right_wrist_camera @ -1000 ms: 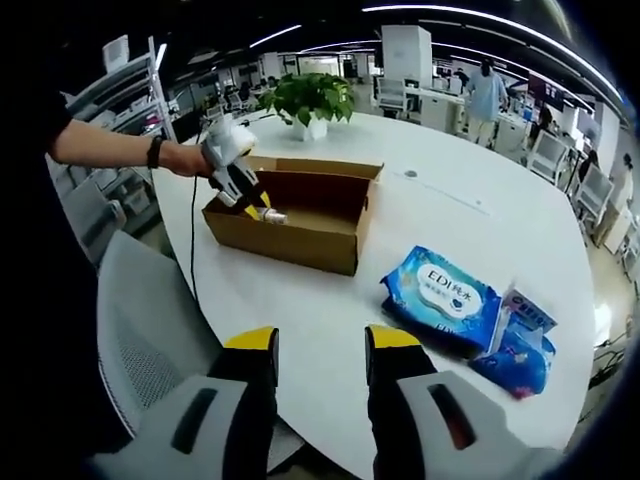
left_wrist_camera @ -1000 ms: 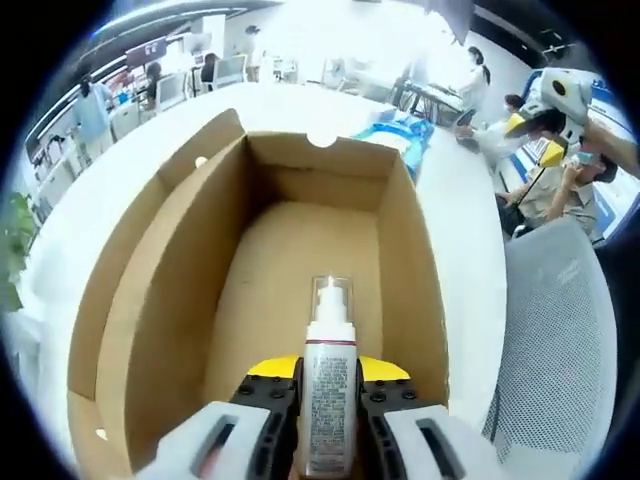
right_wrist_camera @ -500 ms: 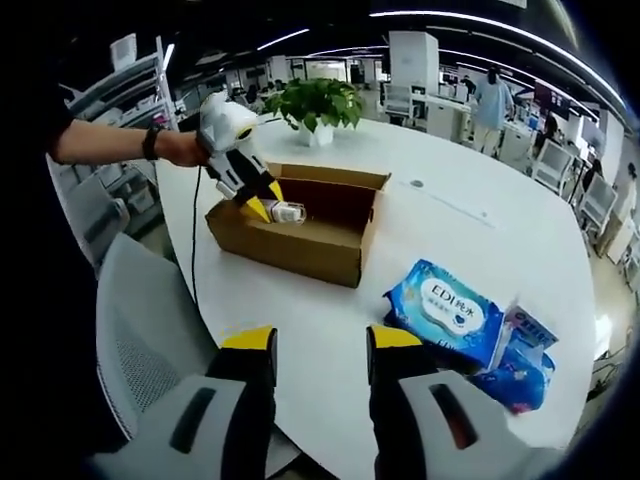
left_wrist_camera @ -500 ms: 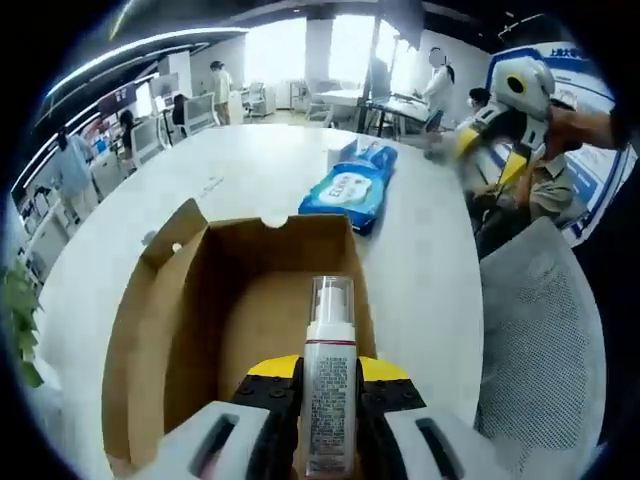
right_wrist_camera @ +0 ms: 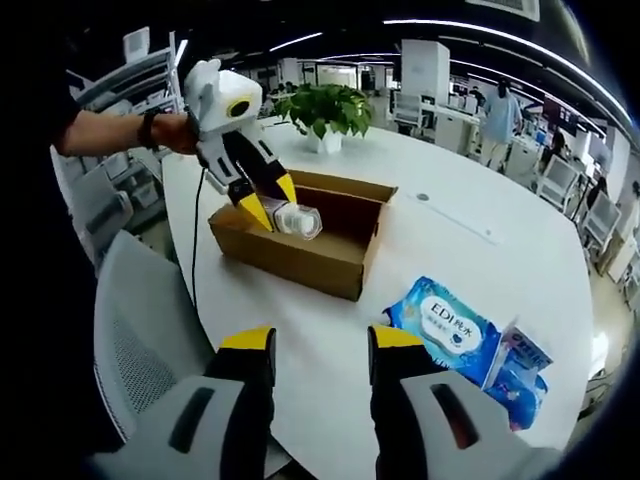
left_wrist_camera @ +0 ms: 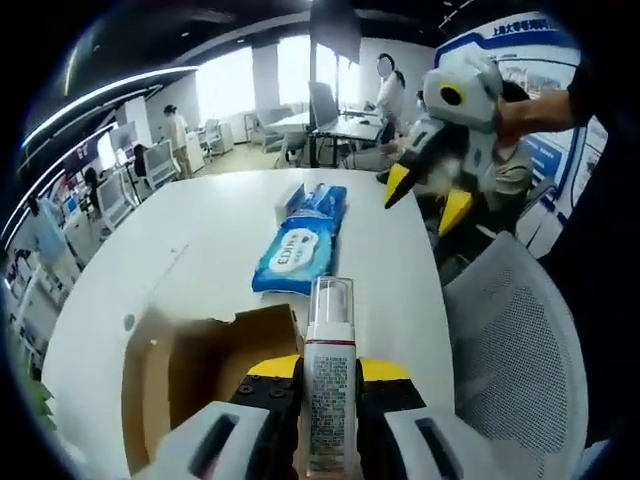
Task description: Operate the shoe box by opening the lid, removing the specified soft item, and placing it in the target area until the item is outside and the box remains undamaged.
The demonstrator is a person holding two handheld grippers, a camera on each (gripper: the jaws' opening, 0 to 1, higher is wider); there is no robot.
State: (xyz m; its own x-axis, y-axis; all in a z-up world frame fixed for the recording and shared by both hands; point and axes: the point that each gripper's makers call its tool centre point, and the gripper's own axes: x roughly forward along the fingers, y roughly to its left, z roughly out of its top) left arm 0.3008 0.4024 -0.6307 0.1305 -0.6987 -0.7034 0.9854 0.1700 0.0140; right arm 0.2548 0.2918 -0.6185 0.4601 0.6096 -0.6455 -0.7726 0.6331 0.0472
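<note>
My left gripper (left_wrist_camera: 328, 368) is shut on a white pump bottle (left_wrist_camera: 329, 390) with a clear cap, held upright between its yellow-tipped jaws. In the right gripper view the left gripper (right_wrist_camera: 272, 203) holds the bottle (right_wrist_camera: 299, 220) in the air just above the open brown cardboard box (right_wrist_camera: 310, 258). The box (left_wrist_camera: 190, 385) lies below and to the left in the left gripper view. My right gripper (right_wrist_camera: 320, 345) stands open over the near table edge with nothing between its jaws. From the left gripper view, the right gripper (left_wrist_camera: 422, 200) hangs open at the upper right.
A blue wet-wipes pack (right_wrist_camera: 448, 324) lies on the round white table (right_wrist_camera: 470, 240), with a smaller blue pack (right_wrist_camera: 522, 358) beside it. A potted plant (right_wrist_camera: 330, 108) stands at the far side. A grey mesh chair (right_wrist_camera: 135, 350) is at the table's edge. People stand in the office behind.
The left gripper has lifted the bottle up out of the box and now holds it above the box's rim. The right gripper stays open and has hardly moved.
</note>
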